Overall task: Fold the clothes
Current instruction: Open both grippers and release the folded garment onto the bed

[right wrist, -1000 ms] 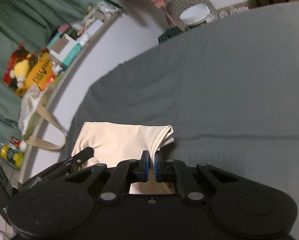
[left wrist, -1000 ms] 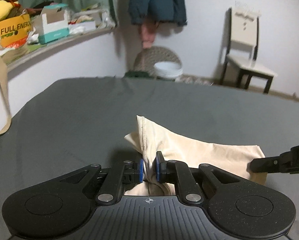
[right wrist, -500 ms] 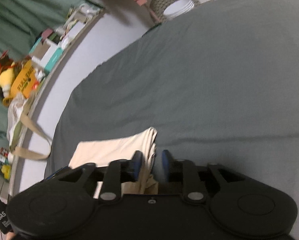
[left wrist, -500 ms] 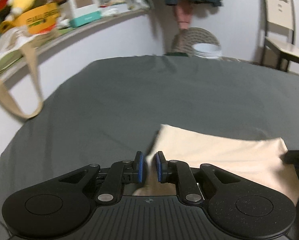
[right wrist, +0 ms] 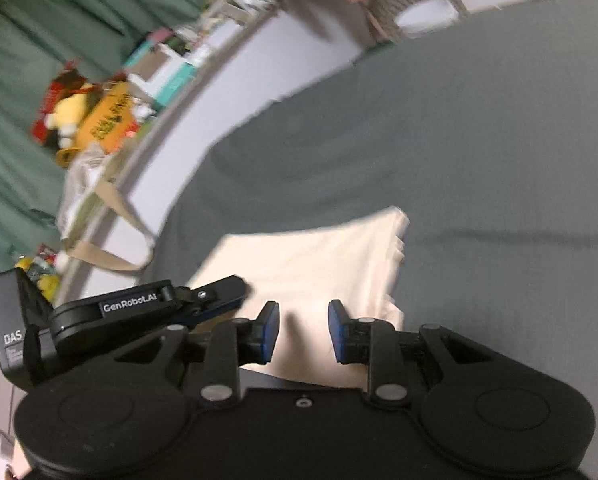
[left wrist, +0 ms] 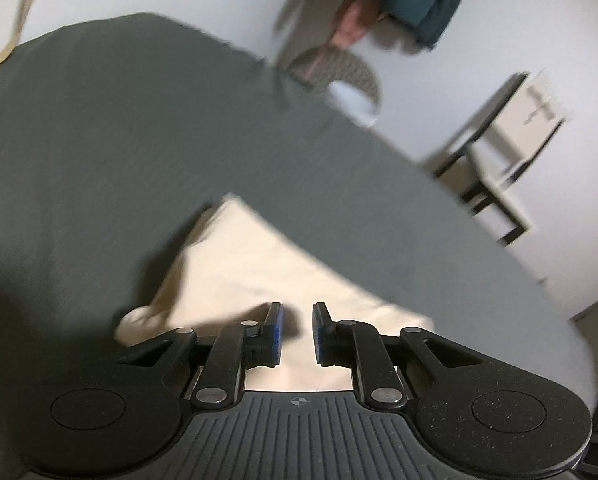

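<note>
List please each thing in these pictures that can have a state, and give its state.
Cream cloth garment: folded, lying flat on the grey cover, held by no tool.
Left tool: open, above the garment's near edge.
Right tool: open, nothing between its blue pads.
Grey table cover: spread out, lightly wrinkled.
Beige tote bag strap: hanging from the shelf.

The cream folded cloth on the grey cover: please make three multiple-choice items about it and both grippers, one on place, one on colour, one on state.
1. Where does the cream folded cloth lie?
A. on the grey bed cover
B. on a chair
C. on the shelf

2. What colour are the finger pads of the right gripper?
A. red
B. blue
C. white

3. How does the left gripper stand?
A. shut on the cloth
B. shut, empty
C. open

Key: 1 A, grey fabric surrounds the cloth; 2 B, blue pads show on both fingers; 3 C, a clear gap separates its fingers.
</note>
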The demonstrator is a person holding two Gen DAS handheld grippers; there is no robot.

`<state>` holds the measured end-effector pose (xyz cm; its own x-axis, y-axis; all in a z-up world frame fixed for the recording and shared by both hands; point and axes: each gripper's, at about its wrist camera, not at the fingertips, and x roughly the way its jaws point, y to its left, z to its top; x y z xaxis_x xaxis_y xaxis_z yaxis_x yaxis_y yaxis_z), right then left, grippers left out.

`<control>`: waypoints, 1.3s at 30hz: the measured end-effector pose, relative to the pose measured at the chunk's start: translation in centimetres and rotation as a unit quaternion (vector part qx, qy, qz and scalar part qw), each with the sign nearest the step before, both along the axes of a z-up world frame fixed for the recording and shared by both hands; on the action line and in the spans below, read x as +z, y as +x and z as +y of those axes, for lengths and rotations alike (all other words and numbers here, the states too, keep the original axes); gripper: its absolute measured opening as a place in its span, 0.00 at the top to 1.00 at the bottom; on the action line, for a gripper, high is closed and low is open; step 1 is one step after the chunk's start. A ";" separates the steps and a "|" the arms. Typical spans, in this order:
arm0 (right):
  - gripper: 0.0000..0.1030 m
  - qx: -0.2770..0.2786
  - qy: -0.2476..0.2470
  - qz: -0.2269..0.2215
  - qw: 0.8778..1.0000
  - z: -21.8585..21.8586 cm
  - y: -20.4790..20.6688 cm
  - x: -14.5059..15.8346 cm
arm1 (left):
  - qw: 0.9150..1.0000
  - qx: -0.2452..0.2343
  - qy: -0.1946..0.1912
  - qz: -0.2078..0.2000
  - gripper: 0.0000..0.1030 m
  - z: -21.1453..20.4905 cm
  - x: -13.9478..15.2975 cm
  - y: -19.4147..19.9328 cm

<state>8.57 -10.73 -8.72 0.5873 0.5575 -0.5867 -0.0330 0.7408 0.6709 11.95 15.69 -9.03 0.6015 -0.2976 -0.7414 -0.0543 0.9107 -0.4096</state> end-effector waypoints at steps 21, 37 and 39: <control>0.60 0.008 0.018 -0.043 0.999 -1.0 -3.5 2.9 | 0.995 -0.014 0.094 -0.039 0.86 -3.4 3.5 -1.5; 0.00 -0.010 -0.155 -0.138 0.978 -7.8 -16.8 10.7 | 0.983 -0.129 0.062 -0.114 0.48 -12.1 9.6 -10.2; 0.00 -0.004 -0.164 -0.133 0.977 -8.0 -17.5 10.6 | 0.983 -0.116 0.081 -0.119 0.14 -13.0 10.0 -11.5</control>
<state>-8.92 -18.77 1.87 0.7471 0.3595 -0.5591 -0.1669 0.9156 0.3658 0.44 2.65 1.02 0.6931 -0.3372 -0.6371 0.2421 0.9414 -0.2349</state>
